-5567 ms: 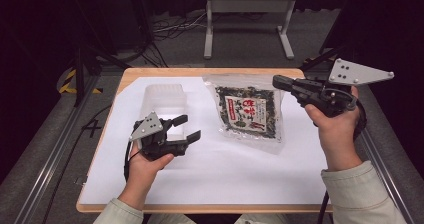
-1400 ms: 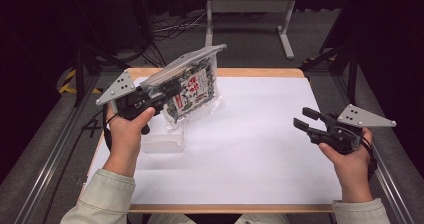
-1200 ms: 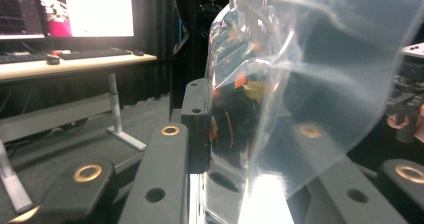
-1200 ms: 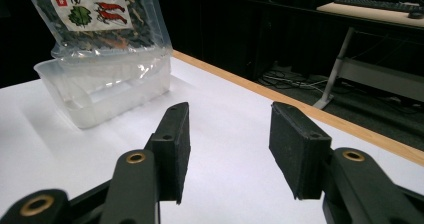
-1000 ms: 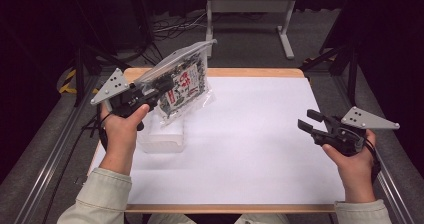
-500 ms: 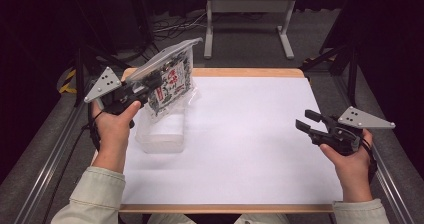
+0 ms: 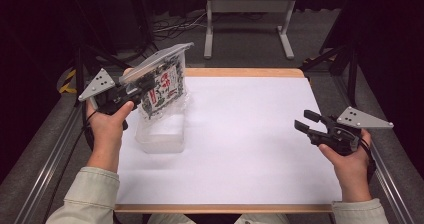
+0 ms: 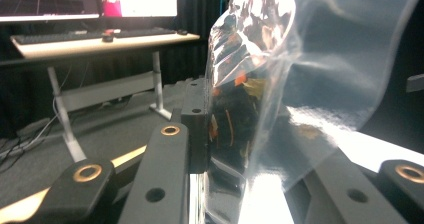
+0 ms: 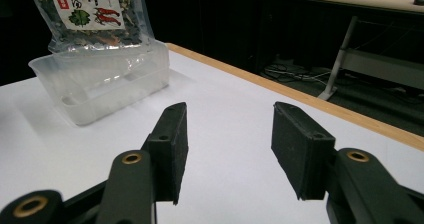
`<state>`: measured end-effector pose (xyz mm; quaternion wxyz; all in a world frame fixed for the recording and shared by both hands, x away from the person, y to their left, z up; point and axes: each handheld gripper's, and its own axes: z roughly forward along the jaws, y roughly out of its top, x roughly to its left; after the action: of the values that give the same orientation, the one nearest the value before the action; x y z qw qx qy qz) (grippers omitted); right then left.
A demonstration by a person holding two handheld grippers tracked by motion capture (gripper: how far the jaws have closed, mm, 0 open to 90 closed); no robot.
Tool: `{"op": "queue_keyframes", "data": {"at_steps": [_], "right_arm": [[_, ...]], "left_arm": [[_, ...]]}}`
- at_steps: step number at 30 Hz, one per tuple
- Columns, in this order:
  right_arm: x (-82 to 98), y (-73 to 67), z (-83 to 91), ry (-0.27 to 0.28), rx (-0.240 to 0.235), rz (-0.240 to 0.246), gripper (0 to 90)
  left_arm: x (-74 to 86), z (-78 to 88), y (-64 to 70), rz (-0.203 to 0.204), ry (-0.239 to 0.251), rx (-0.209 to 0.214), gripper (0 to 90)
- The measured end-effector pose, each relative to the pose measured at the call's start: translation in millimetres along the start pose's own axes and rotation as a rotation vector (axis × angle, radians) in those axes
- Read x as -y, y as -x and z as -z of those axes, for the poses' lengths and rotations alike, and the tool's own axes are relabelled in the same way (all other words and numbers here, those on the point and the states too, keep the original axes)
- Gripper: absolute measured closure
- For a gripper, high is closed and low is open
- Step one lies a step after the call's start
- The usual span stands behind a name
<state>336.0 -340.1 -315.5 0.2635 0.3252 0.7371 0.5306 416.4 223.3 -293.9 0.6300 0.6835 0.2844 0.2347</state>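
The left gripper [image 7: 137, 86] pinches the packet [image 7: 162, 84] in its fingers, long axis hanging steeply, lower end just above the clear tub [image 7: 160, 131]; the right gripper [image 7: 310, 126] waits spread, well apart

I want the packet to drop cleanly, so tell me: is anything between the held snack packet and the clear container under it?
Nothing visible blocks it. The left tool holds the snack packet upright over the clear container, which looks empty, its open top facing up. The packet's lower edge hangs at the far rim.
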Motion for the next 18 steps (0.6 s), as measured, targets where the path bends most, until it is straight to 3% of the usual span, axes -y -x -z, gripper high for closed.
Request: {"op": "queue_keyframes", "data": {"at_steps": [5,12,18], "right_arm": [[0.3,-0.7,-2.8,-0.001,-0.001,-0.002,48.9],[0.4,-2.0,-6.0,0.004,-0.012,0.0,48.0],[1.3,-1.5,-7.1,0.004,-0.014,-0.004,47.3]], "left_arm": [[7.5,2.3,-10.4,0.034,-0.033,0.0,72.4],[17.6,2.3,-19.4,0.072,-0.044,0.003,72.4],[22.9,-2.1,-21.3,0.066,-0.069,0.018,72.3]]}}
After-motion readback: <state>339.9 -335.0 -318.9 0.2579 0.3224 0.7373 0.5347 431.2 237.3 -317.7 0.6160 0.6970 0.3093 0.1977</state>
